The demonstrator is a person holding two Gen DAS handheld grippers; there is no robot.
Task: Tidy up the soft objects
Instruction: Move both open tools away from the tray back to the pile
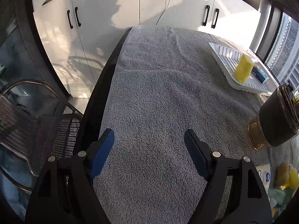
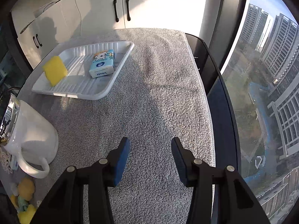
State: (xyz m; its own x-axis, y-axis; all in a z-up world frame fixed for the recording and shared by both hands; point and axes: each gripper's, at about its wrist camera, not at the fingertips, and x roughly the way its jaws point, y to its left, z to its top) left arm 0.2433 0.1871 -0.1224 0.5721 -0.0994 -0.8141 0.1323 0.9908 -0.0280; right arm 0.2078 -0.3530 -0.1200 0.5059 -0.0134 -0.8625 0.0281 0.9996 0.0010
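Right wrist view gives us the widest read of the scene: a grey towel (image 2: 153,100) covers the table, and the white ribbed tray (image 2: 119,69) sits on it toward the far left. Inside that tray we see a yellow sponge (image 2: 55,70) tilted against the near left wall and a blue tissue pack (image 2: 102,64) lying flat beside it, the two apart. Nearer us on the left stands a white mug (image 2: 31,140), and past its handle, at the bottom left edge, a small yellow plush toy (image 2: 25,188) lies on the towel outside the tray. Our right gripper (image 2: 150,158) hovers over bare towel with its jaws apart and nothing between them; the left gripper (image 1: 149,149) is likewise spread wide and empty over the towel. From the left wrist view a dark-sleeved amber jar (image 1: 274,121) stands between that gripper and the tray. We judge the plush toy is what remains to be moved, and the risks lie along that path: a reach from either side could clip the mug or the jar and tip it, pads dragging low could bunch the towel, and a shallow pinch on the soft toy could let it slip out mid-carry.
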